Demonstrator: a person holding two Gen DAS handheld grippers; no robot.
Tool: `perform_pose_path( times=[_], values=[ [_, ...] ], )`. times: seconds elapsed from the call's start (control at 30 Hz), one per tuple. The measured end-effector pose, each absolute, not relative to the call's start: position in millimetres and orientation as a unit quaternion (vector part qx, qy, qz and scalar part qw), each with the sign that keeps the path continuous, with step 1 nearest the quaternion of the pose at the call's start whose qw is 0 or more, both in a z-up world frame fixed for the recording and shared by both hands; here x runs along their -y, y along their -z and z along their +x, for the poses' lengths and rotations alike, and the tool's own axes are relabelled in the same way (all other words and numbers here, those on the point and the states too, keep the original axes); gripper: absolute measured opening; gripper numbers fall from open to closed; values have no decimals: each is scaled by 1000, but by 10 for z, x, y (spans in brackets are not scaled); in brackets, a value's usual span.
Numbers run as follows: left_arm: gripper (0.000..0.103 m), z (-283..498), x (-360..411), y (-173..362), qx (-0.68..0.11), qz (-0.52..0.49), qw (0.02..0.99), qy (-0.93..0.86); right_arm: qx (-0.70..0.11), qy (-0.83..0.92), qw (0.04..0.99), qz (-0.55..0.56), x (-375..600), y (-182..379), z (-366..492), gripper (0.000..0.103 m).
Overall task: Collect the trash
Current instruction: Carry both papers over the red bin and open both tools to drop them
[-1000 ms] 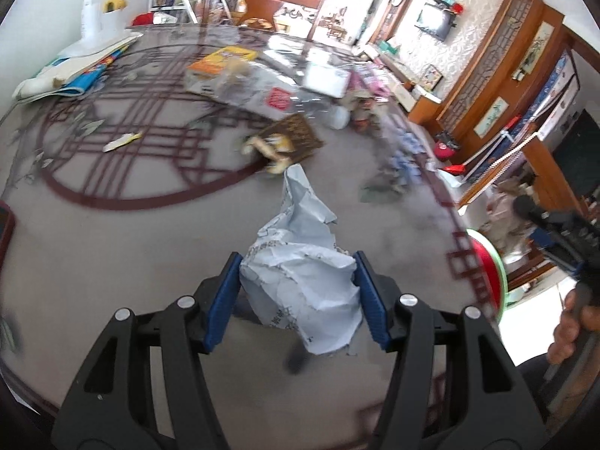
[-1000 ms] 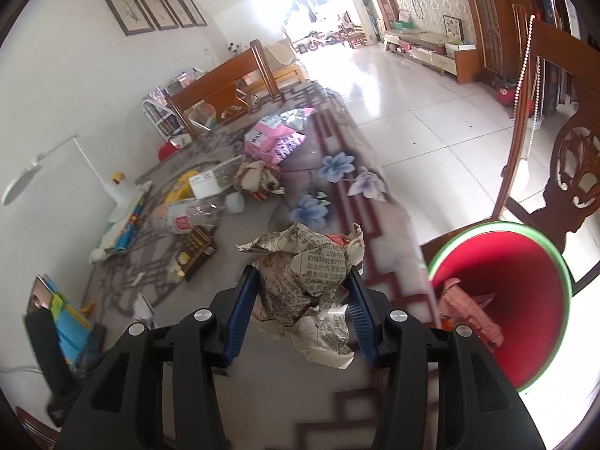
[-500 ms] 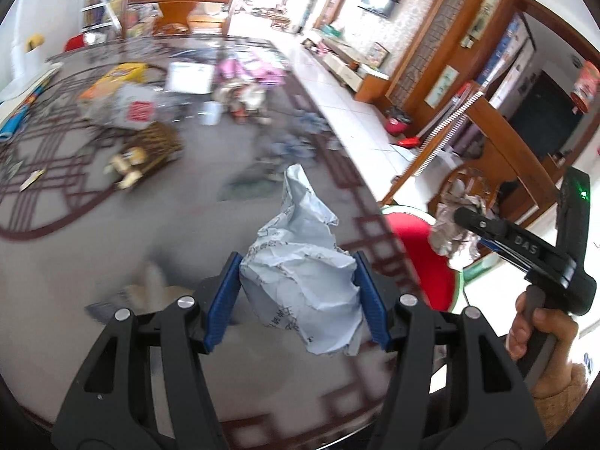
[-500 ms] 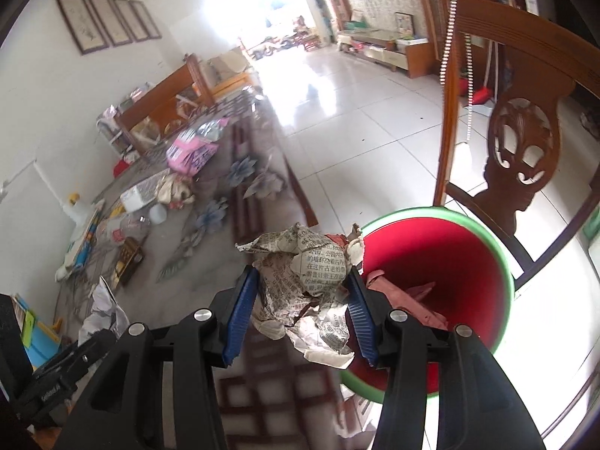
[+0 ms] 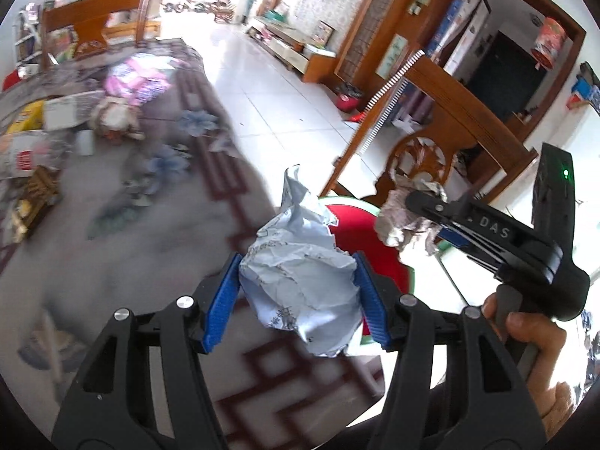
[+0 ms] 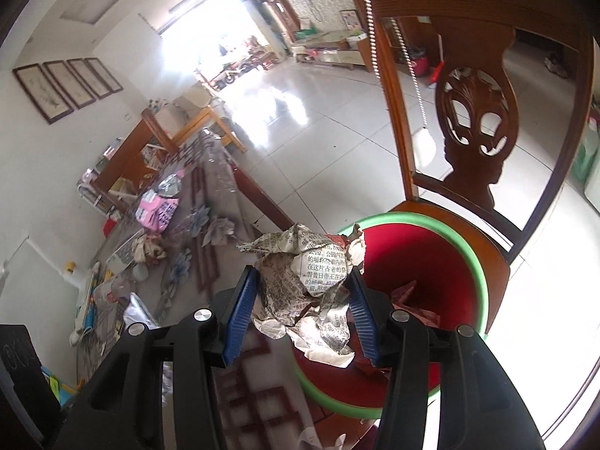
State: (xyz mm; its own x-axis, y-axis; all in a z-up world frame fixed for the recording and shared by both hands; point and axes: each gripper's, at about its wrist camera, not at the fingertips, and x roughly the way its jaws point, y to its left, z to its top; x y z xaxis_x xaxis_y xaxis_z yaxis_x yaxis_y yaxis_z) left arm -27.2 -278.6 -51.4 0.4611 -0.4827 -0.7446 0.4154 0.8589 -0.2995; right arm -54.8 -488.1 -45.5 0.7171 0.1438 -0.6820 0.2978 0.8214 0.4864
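The left claw point(image 5: 298, 302) is clamped on a crumpled ball of pale blue-white paper point(image 5: 300, 281), its blue pads pressed against both sides of the wad, which pokes up to a twisted peak. The right claw point(image 6: 302, 309) grips a crumpled ball of newspaper point(image 6: 305, 281) with printed characters showing, loose flaps hanging below its blue pads.

A second ago both claws hung over the bench point(image 5: 123, 255), the left one looking across its patterned cloth toward the scattered litter. Since then both have swung toward the bench's edge. The left claw now sits at that edge with the red bin point(image 5: 360, 240) showing just beyond its paper, where before only a sliver of green rim was in sight. The right claw has travelled further: the red bin with its green rim point(image 6: 442, 273) now lies directly under and past the newspaper, filling the lower right of that view, and reddish scraps lie inside it. In the left wrist view the right claw point(image 5: 412, 206) is seen holding its newspaper point(image 5: 405, 221) above the bin, the person's hand point(image 5: 532, 337) on its handle.

The bin rests on the seat of a carved wooden chair point(image 6: 472, 120). Behind, still on the bench, lie a pink packet point(image 6: 157, 212), a yellow box point(image 5: 26, 120) and other blurred litter.
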Motion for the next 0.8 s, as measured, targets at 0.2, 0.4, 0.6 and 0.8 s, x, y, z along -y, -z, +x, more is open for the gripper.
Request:
perform_pose_path(
  times=[0.2, 0.4, 0.6, 0.8],
  values=[
    [57, -258, 3144, 563, -454, -23, 842, 292, -363, 64, 877, 310, 4995, 462, -597, 47],
    [57, -232, 3303, 569, -454, -18, 837, 305, -338, 102, 877, 327, 5145, 439, -684, 46],
    [57, -234, 3362, 669, -467, -16, 828, 309, -342, 107, 871, 335, 5201, 479, -681, 46],
    [57, -254, 3415, 658, -469, -14, 824, 316, -338, 114, 873, 333, 5207, 458, -681, 47]
  ],
)
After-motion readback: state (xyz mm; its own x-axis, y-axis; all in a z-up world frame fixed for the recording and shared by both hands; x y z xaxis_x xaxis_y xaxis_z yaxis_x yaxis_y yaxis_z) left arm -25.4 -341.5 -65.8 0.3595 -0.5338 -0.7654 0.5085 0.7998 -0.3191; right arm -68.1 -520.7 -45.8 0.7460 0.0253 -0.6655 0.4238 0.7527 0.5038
